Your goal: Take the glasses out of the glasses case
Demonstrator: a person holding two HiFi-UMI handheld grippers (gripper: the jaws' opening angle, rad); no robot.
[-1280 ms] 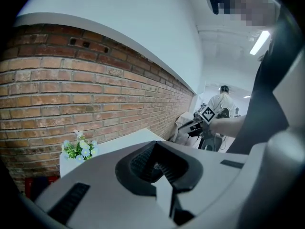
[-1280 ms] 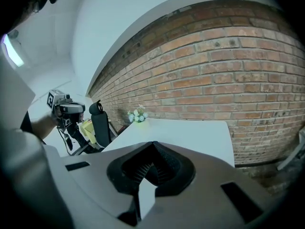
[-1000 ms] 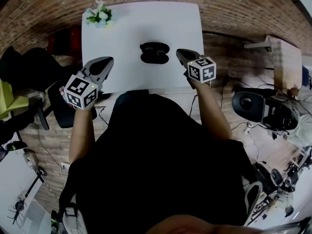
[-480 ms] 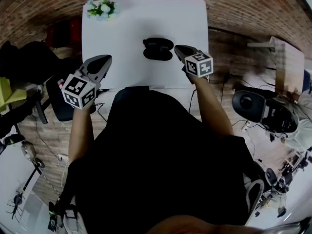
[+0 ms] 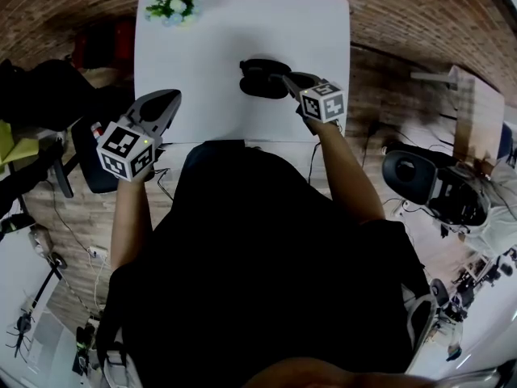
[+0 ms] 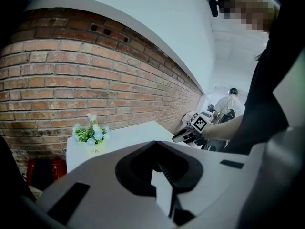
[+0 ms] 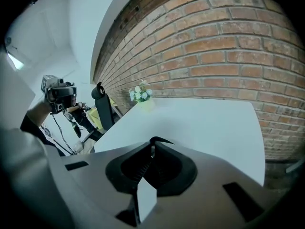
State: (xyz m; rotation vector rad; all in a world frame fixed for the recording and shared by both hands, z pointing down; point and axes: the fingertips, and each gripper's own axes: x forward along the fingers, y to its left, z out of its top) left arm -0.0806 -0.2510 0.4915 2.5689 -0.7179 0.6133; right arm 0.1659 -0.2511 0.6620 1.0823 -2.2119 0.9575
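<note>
- The black, rounded glasses case lies on the white rectangular worktop, a little right of its middle and toward the near edge. From above it shows as two dark lobes. I can't make out whether glasses are in it.
- The right tongs, grey with a marker cube at the back, reach in from the right, and their tip sits at the case's right end. Whether the tip touches the case I can't say.
- In the right gripper view the right tongs are pressed together with nothing between them. A thin black sliver shows just past the tip.
- The left tongs hang over the near left part of the worktop, well apart from the case. In the left gripper view the left tongs are likewise closed up and empty.
- A small pot of pale blue and white flowers stands at the far left corner of the worktop, in front of a red brick wall.
- The person holding both tools wears a black top.
- A black office chair stands off to the side of the worktop.
</note>
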